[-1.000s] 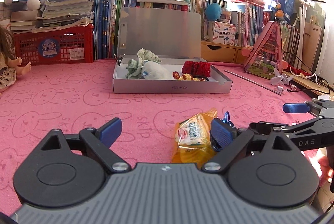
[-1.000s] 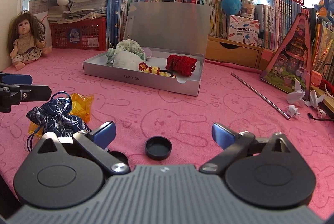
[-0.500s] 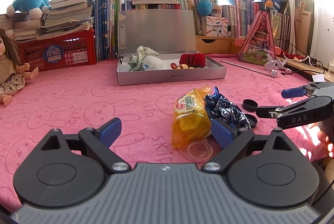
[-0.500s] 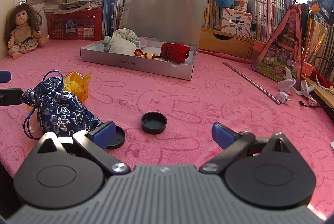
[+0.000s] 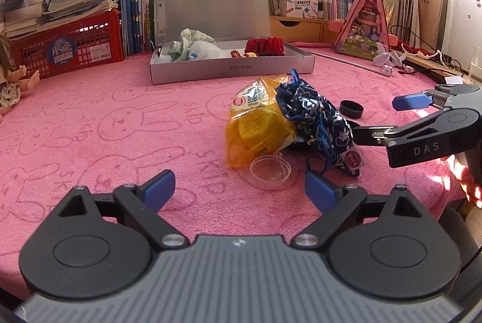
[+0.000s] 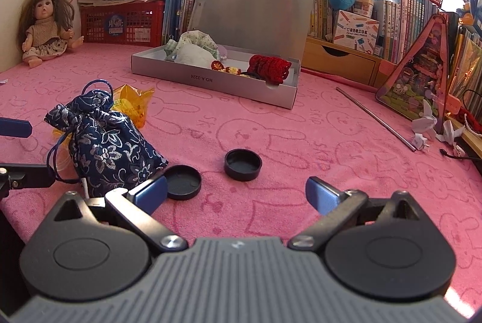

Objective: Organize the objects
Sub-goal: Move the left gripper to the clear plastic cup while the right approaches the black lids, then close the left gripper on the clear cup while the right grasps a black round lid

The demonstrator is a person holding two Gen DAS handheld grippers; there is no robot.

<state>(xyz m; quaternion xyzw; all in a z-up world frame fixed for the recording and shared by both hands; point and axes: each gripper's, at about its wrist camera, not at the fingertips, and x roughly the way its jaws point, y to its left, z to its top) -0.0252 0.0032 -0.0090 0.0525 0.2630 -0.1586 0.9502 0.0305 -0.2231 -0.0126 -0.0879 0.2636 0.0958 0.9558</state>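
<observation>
My left tongs (image 5: 240, 187) and right tongs (image 6: 236, 192) both gape, gripping nothing. The blue pouch (image 6: 108, 139) lies on the pink cloth (image 5: 105, 127) between them, against the yellow packet (image 5: 259, 124).

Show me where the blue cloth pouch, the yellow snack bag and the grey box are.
blue cloth pouch (image 6: 111, 148): right wrist view, middle of its flowered side.
yellow snack bag (image 5: 259, 124): left wrist view, its orange front.
grey box (image 5: 232, 70): left wrist view, its front wall.

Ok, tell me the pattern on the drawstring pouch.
Dark navy fabric drawstring pouch with white floral print; clearest in the right wrist view.
</observation>
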